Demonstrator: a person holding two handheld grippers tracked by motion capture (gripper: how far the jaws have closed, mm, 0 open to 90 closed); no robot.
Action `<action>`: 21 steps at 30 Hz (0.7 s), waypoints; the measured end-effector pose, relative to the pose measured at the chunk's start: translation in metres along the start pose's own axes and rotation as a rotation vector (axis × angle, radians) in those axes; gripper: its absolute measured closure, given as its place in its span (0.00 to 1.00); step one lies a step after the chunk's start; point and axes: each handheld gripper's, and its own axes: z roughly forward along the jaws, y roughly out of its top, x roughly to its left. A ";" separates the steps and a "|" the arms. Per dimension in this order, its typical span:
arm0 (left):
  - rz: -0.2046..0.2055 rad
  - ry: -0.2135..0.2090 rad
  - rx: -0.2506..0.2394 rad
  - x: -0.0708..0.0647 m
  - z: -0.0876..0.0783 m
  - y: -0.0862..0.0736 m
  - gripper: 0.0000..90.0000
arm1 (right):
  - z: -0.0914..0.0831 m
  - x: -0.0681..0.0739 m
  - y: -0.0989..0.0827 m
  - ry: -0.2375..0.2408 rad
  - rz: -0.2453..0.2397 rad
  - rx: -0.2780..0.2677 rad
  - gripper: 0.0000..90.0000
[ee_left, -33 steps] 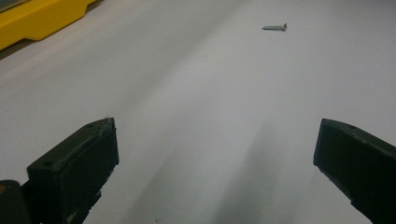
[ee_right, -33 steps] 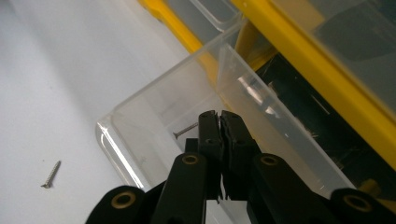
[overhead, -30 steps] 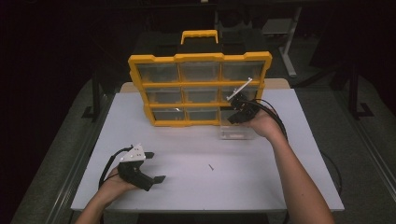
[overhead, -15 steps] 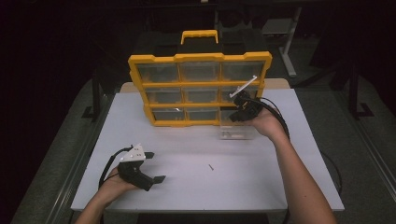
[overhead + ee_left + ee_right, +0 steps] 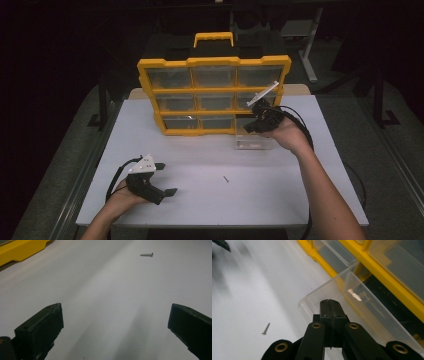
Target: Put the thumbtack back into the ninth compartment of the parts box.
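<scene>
- On the white table, between the two hands, lies a small screw, well apart from both grippers and well short of the clear drawer.
- Ahead of the left gripper, whose jaws stand wide apart with nothing between them, the screw sits up the table and a little right of the jaws' midline, its long axis roughly crosswise to that view.
- At the drawer's near wall the right gripper has its jaws pressed together. Whether the thin wall is pinched between them I cannot tell.
- Seen from the right gripper, the screw lies off to the lower left, away from the drawer and behind the line the jaws point along.
- Just behind the drawer stands the yellow organizer, its lower right slot dark and vacant.
- Judged from this, the left gripper is better placed for the screw: low, open and facing it, needing only a straight push forward and a slight turn.
</scene>
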 end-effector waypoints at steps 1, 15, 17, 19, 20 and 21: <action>0.000 0.000 0.000 0.000 0.000 0.000 0.00 | 0.000 0.002 0.000 0.003 -0.005 -0.004 0.99; 0.001 0.002 -0.002 0.000 -0.001 0.000 0.00 | 0.007 0.028 -0.009 0.045 -0.042 -0.001 0.99; 0.000 0.001 -0.001 0.000 -0.001 0.000 0.00 | 0.009 0.031 -0.011 0.051 -0.045 0.000 0.99; 0.001 0.002 0.000 0.000 -0.001 0.000 0.00 | 0.011 0.033 -0.014 0.057 -0.045 0.005 0.99; 0.000 0.001 -0.001 0.000 -0.001 0.000 0.00 | 0.012 0.034 -0.015 0.060 -0.047 0.007 0.99; 0.001 0.001 -0.001 0.000 -0.001 0.000 0.00 | 0.014 0.035 -0.017 0.061 -0.049 0.008 0.99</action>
